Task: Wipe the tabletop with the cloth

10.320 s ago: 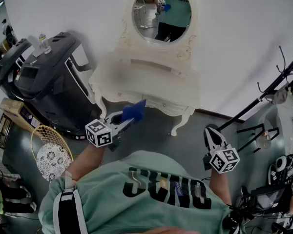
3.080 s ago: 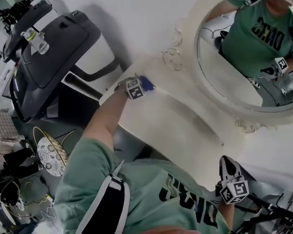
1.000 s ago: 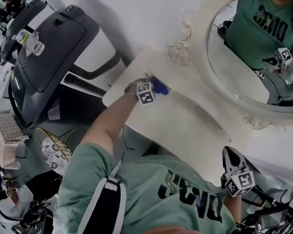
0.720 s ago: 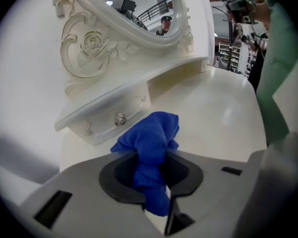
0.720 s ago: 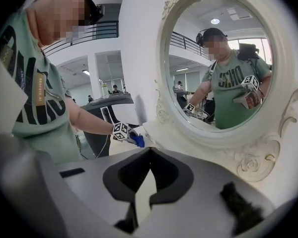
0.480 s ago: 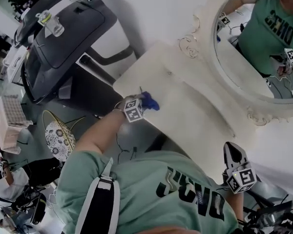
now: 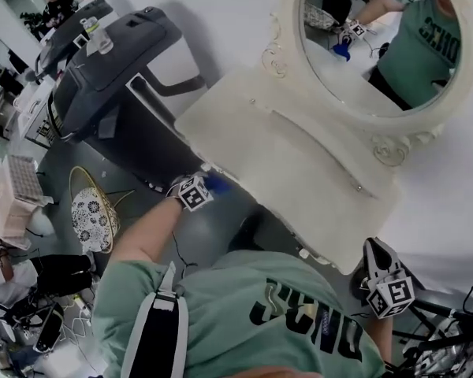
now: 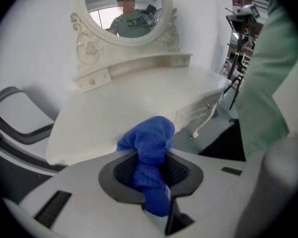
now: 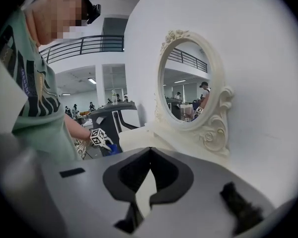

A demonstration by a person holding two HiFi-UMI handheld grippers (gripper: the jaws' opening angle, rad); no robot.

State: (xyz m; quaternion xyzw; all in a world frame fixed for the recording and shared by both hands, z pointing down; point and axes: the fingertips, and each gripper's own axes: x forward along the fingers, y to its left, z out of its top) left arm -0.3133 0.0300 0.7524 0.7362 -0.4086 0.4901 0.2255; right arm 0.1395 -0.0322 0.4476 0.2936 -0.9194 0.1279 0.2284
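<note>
The blue cloth (image 8: pixel 150 150) is bunched and clamped between the jaws of my left gripper (image 8: pixel 152 168). In the head view that left gripper (image 7: pixel 207 186) holds the cloth (image 7: pixel 217 183) just off the near left edge of the cream dressing-table top (image 7: pixel 288 160), level with its front rim. The left gripper view looks across the tabletop (image 8: pixel 124 110) toward the oval mirror (image 8: pixel 125 8). My right gripper (image 7: pixel 375 250) hangs by the table's right end, jaws together and holding nothing. In the right gripper view, the right gripper (image 9: pixel 149 152) points along the table's side.
A dark grey treadmill (image 7: pixel 102 77) stands left of the table, a bottle (image 7: pixel 94 34) on its console. A round wicker basket (image 7: pixel 92 213) sits on the floor at the near left. The oval mirror (image 7: pixel 374 42) rises behind the tabletop. Black stand legs (image 7: pixel 449 321) lie at the lower right.
My left gripper has dragged the cloth from the back left of the tabletop toward me and off its near edge. The right gripper has stayed by the table's right end.
</note>
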